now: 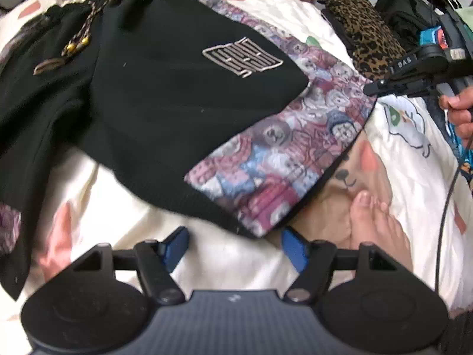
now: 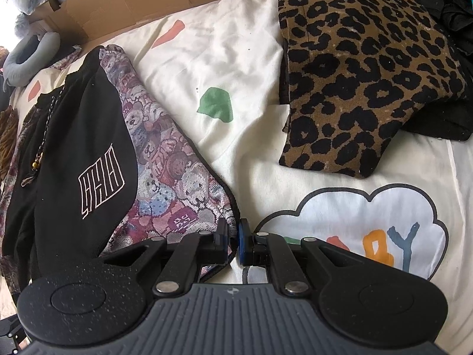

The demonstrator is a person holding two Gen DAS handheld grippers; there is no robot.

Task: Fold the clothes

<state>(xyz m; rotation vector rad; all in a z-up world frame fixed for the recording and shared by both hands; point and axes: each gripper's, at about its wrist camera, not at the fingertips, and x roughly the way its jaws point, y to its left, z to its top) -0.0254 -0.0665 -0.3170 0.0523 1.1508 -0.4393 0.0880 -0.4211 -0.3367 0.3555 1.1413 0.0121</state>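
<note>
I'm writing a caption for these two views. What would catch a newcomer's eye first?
First, the black garment with a white maze-like logo and bear-patterned panels, spread across the cream bedsheet. Next, the folded leopard-print piece lying apart from it, at the upper right of the right wrist view. The right gripper pinches the garment's edge; the left gripper hangs open near its hem.

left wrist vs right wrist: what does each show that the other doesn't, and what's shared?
Left wrist only: the open left hand-held gripper with nothing between its pads, a bare foot on the sheet, and the right hand-held gripper seen from outside, at the garment's edge.

Right wrist only: the cloud print with coloured letters, and a grey neck pillow.

Both: the black shorts with teddy-bear panels, the leopard-print garment, the cream sheet, and the cardboard.
</note>
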